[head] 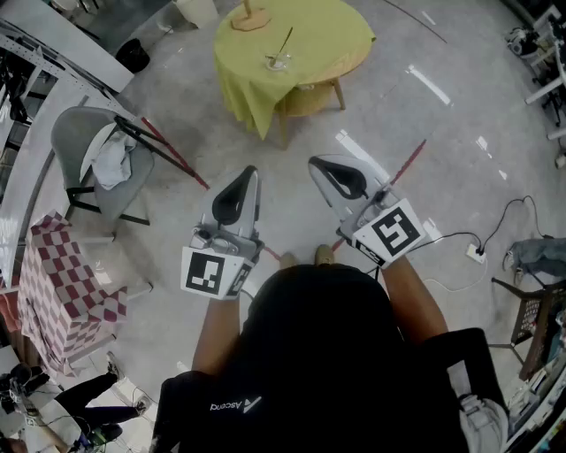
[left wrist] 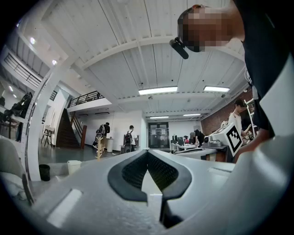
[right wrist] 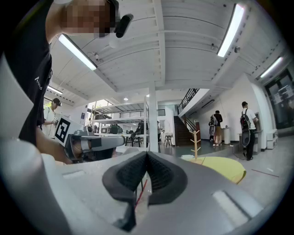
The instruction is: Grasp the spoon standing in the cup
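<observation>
In the head view a clear cup (head: 279,61) with a spoon (head: 285,42) leaning in it stands on a round table under a yellow cloth (head: 327,35), far ahead of me. My left gripper (head: 252,171) and right gripper (head: 313,162) are held side by side over the floor, well short of the table and pointing towards it. In both, the dark pads meet at the tips with nothing between them. In the left gripper view the left gripper (left wrist: 147,150) is shut and empty. In the right gripper view the right gripper (right wrist: 147,152) is shut too, and the yellow table (right wrist: 223,167) shows low on the right.
A wooden stand (head: 250,16) is on the table's far side. A grey chair (head: 95,157) with a white cloth and a checked-cloth table (head: 55,283) stand at the left. Red lines (head: 177,159) cross the floor. A cable and socket (head: 478,253) lie at the right.
</observation>
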Tool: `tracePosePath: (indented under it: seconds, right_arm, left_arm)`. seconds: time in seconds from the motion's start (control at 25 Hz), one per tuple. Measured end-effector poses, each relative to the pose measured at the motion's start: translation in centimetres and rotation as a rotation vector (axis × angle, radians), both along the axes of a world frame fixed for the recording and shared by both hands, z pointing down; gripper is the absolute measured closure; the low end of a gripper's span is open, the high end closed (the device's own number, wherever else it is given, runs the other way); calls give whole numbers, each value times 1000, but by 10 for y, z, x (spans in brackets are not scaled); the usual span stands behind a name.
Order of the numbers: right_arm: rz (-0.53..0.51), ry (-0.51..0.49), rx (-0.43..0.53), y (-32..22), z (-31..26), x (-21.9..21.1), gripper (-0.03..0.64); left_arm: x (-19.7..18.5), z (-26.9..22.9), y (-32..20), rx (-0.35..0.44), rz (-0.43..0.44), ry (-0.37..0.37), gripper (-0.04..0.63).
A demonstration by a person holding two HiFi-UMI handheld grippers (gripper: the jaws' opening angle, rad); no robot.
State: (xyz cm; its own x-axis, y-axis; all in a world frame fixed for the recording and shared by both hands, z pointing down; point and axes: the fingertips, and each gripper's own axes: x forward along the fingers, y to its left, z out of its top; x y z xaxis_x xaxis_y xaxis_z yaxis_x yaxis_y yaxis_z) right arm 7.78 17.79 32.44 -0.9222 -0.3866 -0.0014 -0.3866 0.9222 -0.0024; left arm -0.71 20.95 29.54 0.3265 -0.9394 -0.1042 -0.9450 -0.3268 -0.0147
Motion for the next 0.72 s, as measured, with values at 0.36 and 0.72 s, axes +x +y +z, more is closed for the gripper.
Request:
tracePosePath:
  seconds: [0.36,0.72]
  right_arm:
    - [-21,-29,11,-30,-9,26,614]
    - [-50,-30,31,-69,-5,34,614]
  left_arm:
    - [25,-4,-31,-4,-33,-13,584]
    - [37,0,-65,-2,-73,-42,584]
